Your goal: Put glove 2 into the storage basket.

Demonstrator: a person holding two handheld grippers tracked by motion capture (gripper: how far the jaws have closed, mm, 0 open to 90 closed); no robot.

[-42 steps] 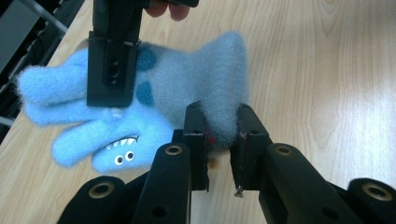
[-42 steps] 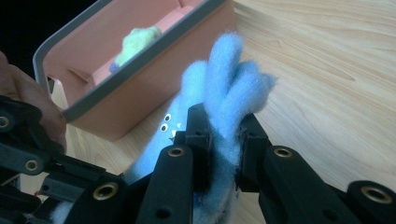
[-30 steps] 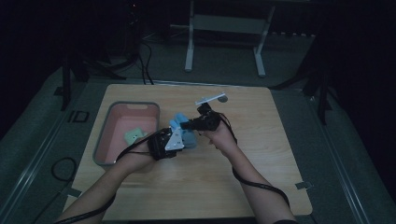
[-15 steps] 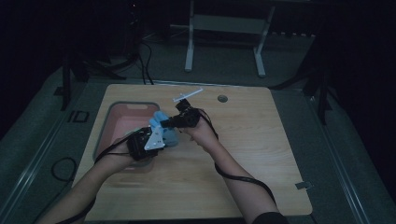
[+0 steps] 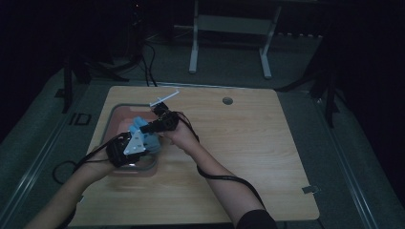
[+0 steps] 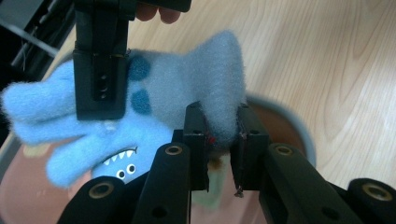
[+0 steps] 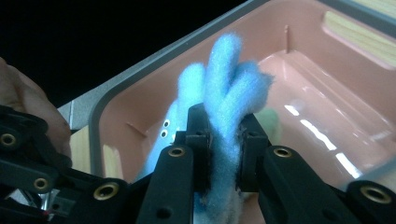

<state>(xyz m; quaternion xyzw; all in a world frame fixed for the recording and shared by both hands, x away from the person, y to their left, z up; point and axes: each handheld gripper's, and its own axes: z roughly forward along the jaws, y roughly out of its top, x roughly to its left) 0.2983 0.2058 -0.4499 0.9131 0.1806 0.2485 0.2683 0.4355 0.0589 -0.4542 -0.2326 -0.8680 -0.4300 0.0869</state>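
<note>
Both grippers, left gripper (image 6: 219,144) and right gripper (image 7: 224,140), pinch the blue fuzzy sock (image 6: 154,107) over the pink tray (image 7: 327,70) at the table's (image 5: 267,143) left edge, and if one lets go early, it could flop onto the rim.

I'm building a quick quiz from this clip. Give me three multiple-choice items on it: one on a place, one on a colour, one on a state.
1. Where is the fuzzy sock held?
A. over the pink tray
B. by the table's round hole
C. on the floor

2. What colour is the sock?
A. red
B. light blue
C. yellow

3. How many grippers clamp it?
A. none
B. one
C. both

Answers:
1 A, the high view shows it above the tray's near end.
2 B, its pile shows light blue in both gripper views.
3 C, the left gripper and the right gripper each pinch it between their fingers.
</note>
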